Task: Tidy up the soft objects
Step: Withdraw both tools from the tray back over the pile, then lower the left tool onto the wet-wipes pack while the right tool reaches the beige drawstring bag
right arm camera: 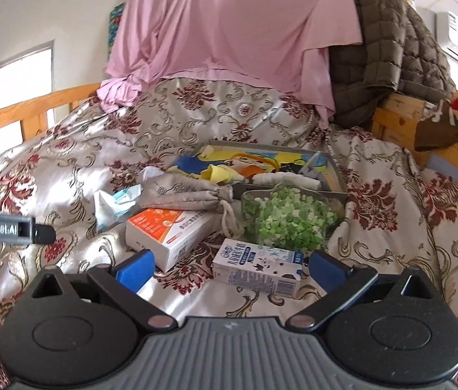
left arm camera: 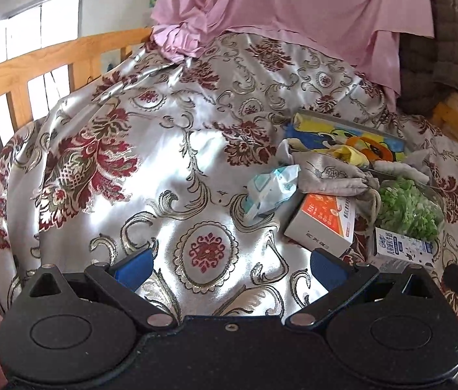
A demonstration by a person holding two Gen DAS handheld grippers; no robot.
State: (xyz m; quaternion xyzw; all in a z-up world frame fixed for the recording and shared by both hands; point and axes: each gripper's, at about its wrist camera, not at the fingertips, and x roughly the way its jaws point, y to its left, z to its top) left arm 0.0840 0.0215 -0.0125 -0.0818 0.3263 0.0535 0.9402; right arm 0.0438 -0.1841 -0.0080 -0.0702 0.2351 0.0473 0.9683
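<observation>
A heap of items lies on a satin floral bedspread. A grey drawstring pouch lies on an orange and white box. Left of it is a crumpled tissue pack. A clear bag of green foam bits sits behind a small milk carton. A colourful cartoon tray holds soft cloths and a white roll. My right gripper is open just before the carton. My left gripper is open over bare bedspread, left of the box and pouch.
Pink fabric hangs at the back of the bed. A brown quilted jacket drapes over a wooden frame at the right. A wooden rail and a window lie to the left. The left gripper's side shows at the right view's left edge.
</observation>
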